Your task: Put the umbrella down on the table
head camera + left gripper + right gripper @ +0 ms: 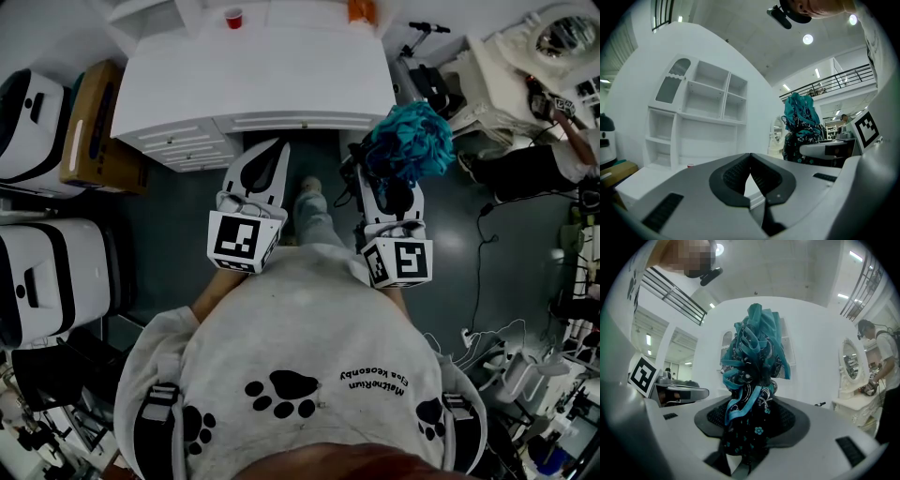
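A folded umbrella point(412, 141) in teal and black fabric stands upright in my right gripper point(389, 192), which is shut on its lower part. In the right gripper view the umbrella point(754, 357) rises from between the pads of that gripper point(752, 413). My left gripper point(278, 148) is beside it, its fingertips touching and nothing between them; its own view shows the left gripper point(750, 157) closed at the tips. The umbrella point(800, 117) appears at the right of that view. The white table point(253, 80) lies just ahead of both grippers.
A red cup point(233, 18) stands at the table's far edge, below a white shelf unit point(703, 117). White cases point(42, 272) and a cardboard box point(98, 127) are at the left. A vanity with a mirror point(558, 37), a person point(876, 357) and floor cables point(487, 328) are at the right.
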Action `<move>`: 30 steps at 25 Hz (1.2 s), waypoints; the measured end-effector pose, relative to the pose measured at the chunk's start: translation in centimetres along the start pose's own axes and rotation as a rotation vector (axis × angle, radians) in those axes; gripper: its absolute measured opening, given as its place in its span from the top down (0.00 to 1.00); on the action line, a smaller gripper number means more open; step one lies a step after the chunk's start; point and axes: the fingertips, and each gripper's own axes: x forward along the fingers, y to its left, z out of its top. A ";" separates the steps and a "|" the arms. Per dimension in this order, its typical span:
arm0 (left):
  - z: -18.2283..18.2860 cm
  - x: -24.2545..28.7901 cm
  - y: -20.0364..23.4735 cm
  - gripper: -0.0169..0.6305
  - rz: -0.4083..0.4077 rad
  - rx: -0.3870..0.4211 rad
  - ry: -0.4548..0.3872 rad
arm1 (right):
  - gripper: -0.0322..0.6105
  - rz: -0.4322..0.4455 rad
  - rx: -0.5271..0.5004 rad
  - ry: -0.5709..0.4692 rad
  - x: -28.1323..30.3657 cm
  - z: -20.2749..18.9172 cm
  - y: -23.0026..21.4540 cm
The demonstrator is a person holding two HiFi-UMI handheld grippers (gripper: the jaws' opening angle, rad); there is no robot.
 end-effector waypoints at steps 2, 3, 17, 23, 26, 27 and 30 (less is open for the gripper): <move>0.1 0.9 0.3 0.95 0.002 0.000 -0.001 | 0.58 0.007 -0.004 -0.001 0.9 0.0 -0.4; 0.1 1.3 0.5 0.95 0.003 -0.001 -0.001 | 0.58 0.007 -0.004 0.003 1.4 0.0 -0.6; -0.8 13.5 6.6 0.95 0.054 -0.013 0.035 | 0.58 0.054 0.003 0.023 14.5 -1.1 -7.3; -0.2 19.6 9.4 0.95 0.082 -0.016 0.044 | 0.58 0.078 0.001 0.034 20.5 -0.8 -11.0; -0.3 21.7 10.7 0.95 0.096 -0.020 0.054 | 0.58 0.086 0.011 0.046 23.0 -1.0 -12.3; -0.3 22.8 11.1 0.95 0.100 -0.019 0.053 | 0.58 0.091 0.013 0.049 24.0 -1.1 -12.9; -0.2 25.8 12.1 0.95 0.115 -0.022 0.056 | 0.58 0.101 0.020 0.062 26.6 -1.4 -14.7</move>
